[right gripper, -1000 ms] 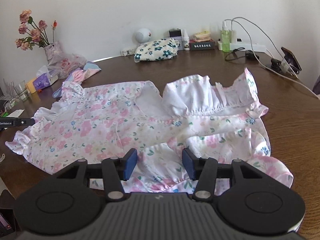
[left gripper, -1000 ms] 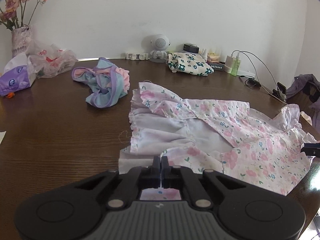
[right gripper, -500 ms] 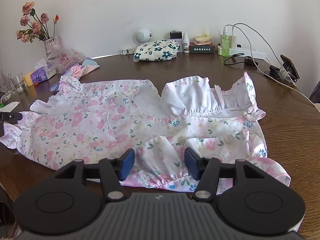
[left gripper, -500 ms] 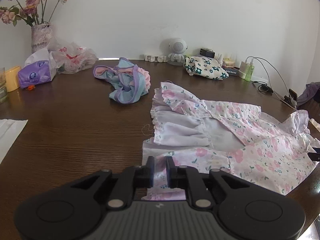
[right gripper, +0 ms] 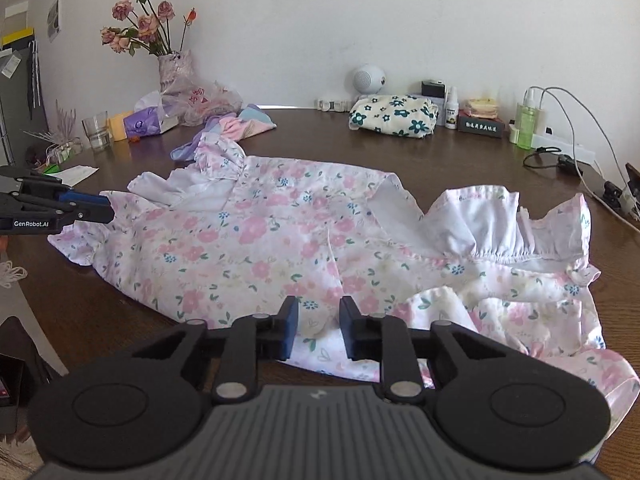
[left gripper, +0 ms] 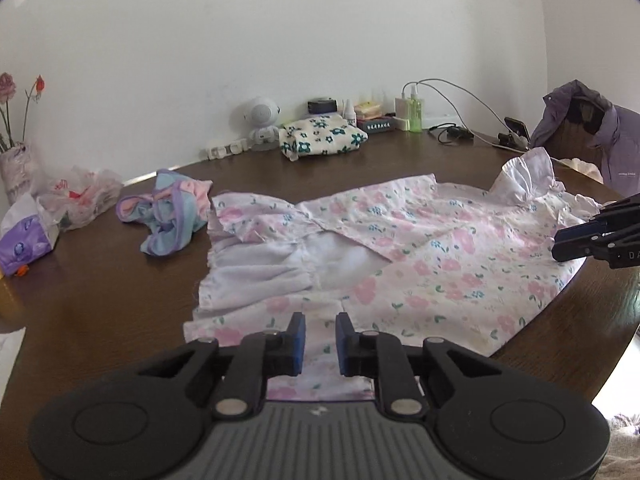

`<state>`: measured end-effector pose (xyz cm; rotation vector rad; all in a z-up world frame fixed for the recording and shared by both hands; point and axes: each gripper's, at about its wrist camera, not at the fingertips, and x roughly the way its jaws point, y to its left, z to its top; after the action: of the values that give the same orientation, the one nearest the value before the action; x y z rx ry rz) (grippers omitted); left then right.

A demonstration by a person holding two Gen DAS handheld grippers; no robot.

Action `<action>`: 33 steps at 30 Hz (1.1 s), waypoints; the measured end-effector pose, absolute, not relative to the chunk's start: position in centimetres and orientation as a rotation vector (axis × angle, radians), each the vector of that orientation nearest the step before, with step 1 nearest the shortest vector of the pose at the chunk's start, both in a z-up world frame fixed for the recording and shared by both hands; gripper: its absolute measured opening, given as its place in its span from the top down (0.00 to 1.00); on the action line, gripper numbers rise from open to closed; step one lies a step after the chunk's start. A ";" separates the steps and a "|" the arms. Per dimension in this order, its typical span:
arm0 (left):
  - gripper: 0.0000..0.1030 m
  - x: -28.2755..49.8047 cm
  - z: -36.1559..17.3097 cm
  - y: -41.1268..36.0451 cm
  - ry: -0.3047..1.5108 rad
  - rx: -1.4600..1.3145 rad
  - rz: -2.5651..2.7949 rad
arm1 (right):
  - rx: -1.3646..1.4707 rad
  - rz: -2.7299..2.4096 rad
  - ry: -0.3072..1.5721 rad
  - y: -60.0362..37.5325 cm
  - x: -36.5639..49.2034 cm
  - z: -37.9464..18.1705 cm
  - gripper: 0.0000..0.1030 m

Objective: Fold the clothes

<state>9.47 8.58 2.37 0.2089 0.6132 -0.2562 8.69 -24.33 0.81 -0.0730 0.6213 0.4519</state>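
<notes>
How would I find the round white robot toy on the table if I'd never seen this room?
Start at the wooden table and look along its far edge by the white wall. The robot toy stands just behind the folded cream cloth with dark green flowers. It is the only round white ball-shaped thing there.

The near hem of the floral dress [left gripper: 400, 248] disappears behind the body of the left tongs [left gripper: 320, 338], and in the right wrist view its near edge is likewise covered by the right tongs [right gripper: 319, 328]. The vase [left gripper: 16, 168] is cut by the left edge of the left wrist view, its flowers mostly out of frame. Print on the dark box [right gripper: 482, 125] is too small to read. The purple jacket [left gripper: 600, 136] runs off the right edge.
</notes>
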 end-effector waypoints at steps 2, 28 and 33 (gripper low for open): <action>0.87 9.7 1.6 9.1 0.638 0.199 -0.236 | -0.074 0.432 0.635 -24.6 8.7 0.5 0.80; 0.09 21.6 9.9 8.6 0.635 0.485 -0.443 | -0.481 0.651 0.659 -19.5 21.5 11.2 0.01; 0.09 27.6 7.3 7.7 0.687 0.580 -0.458 | -0.543 0.675 0.805 -17.2 27.8 8.7 0.01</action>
<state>27.56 7.71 7.32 0.5796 0.6874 -0.4581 27.84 -17.23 8.69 -0.5431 0.8048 0.6746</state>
